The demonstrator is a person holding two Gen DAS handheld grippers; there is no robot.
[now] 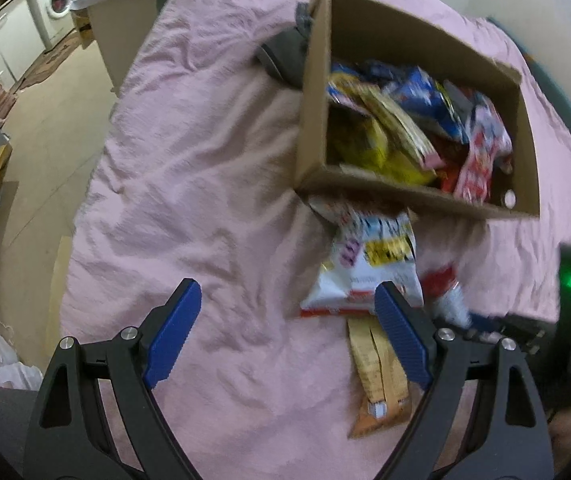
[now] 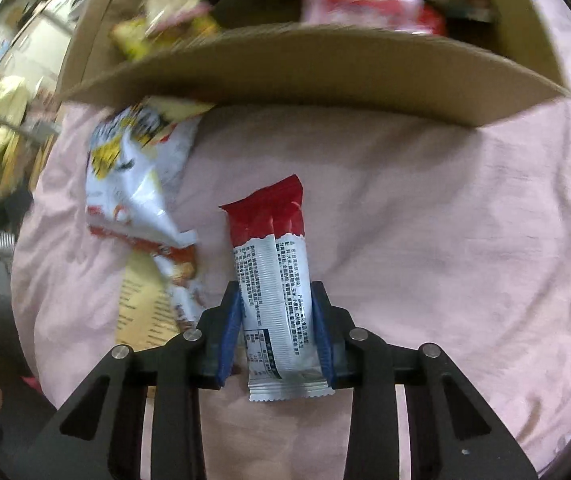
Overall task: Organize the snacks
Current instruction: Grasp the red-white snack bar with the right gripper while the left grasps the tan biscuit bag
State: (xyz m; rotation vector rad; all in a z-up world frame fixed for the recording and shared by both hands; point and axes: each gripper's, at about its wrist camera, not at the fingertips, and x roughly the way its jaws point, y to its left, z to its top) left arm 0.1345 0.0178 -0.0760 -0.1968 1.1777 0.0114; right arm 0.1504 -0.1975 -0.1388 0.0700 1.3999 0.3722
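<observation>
- Left gripper point(image 1: 287, 300): jaws spread wide, nothing between them, above bare pink bedsheet point(image 1: 189, 168).
- White snack bag point(image 1: 365, 264): on the sheet, top edge under the near wall of the cardboard box point(image 1: 313, 92). The tan packet point(image 1: 377, 376) is partly under its lower end.
- Box: open, holding mixed snack packets.
- Right gripper point(image 2: 277, 312): its 2 blue pads close against the sides of the red-and-white snack bar point(image 2: 271, 264), which lies on the sheet just beside the white bag.

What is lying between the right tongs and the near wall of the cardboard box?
Only bare pink bedsheet, apart from the red-and-white snack bar itself, gripped in the right tongs and reaching toward the cardboard box. The right wrist view shows it.
</observation>
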